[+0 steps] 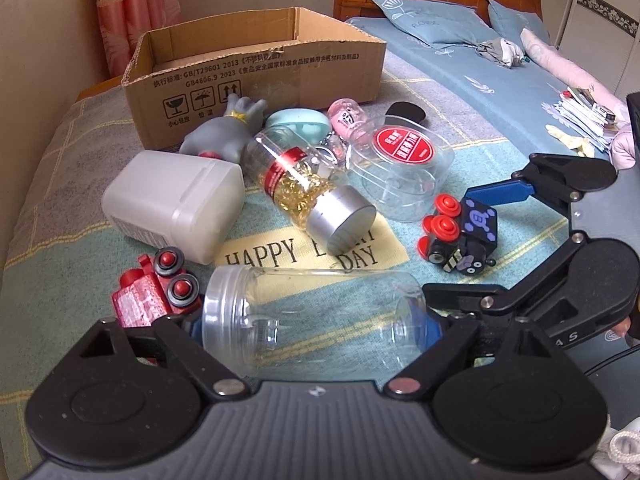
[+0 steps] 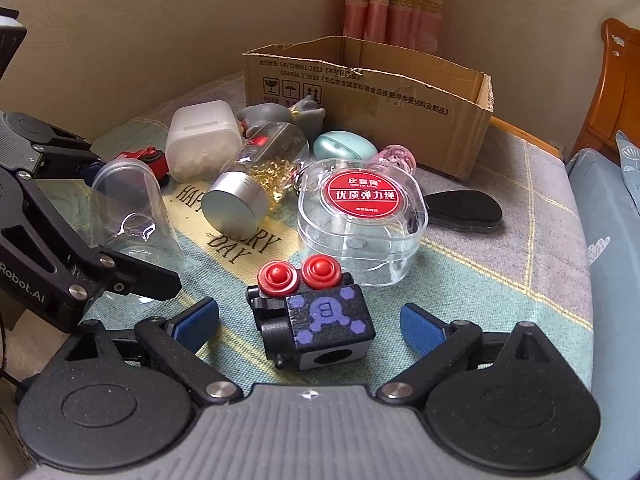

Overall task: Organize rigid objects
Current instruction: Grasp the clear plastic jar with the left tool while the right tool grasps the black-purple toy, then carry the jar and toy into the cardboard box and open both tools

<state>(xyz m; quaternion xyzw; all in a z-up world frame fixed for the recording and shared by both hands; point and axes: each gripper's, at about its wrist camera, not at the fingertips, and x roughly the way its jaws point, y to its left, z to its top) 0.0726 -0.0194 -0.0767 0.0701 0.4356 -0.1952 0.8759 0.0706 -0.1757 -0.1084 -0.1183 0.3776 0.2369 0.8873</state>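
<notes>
Between the blue pads of the left hand-held gripper (image 1: 312, 322) lies a clear jar (image 1: 308, 320) on its side, and the pads squeeze its two ends. Beside it, the right hand-held gripper (image 2: 310, 326) is spread wide around a black toy block (image 2: 320, 320), not touching it. Both rest on the bed (image 2: 500, 280), near a cardboard box (image 2: 372, 96).

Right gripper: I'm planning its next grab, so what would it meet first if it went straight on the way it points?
Most likely the black toy block with two red knobs, lying on the cloth between the open right gripper pads, none touching. The clear plastic case is beyond.
</notes>
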